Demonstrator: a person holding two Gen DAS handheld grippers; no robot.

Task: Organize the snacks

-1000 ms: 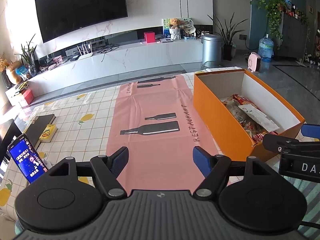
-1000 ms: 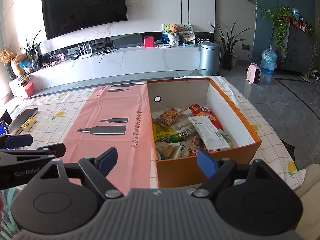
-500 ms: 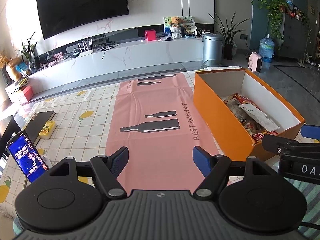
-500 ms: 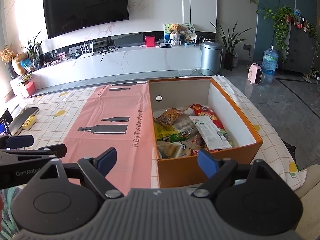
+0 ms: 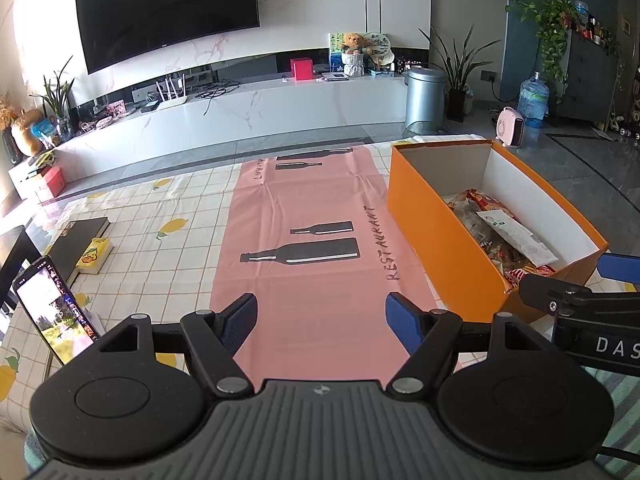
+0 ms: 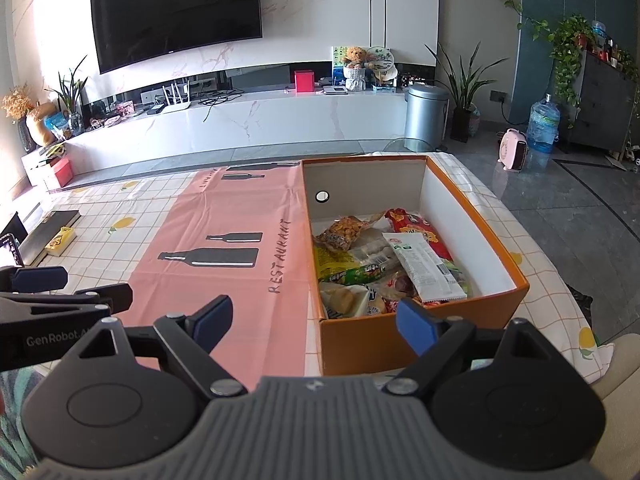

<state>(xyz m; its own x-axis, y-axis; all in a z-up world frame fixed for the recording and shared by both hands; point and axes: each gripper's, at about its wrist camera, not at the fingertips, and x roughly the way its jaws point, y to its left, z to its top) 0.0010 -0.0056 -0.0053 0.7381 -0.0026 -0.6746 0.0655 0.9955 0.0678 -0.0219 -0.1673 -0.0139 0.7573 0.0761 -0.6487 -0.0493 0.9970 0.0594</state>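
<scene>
Snack packets (image 6: 384, 264) lie heaped inside the orange box (image 6: 400, 344) at two o'clock on the table; left gripper (image 5: 320, 316) and right gripper (image 6: 316, 318) hover released, empty, perhaps between moves

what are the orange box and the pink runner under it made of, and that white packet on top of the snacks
Orange box: looks like matte cardboard, thin stiff walls, white inside with a punched hole. Pink runner: probably thin cloth or plastic sheet, showing fold creases and printed bottles. White packet: likely plastic film, faintly glossy with a crimped end.
</scene>
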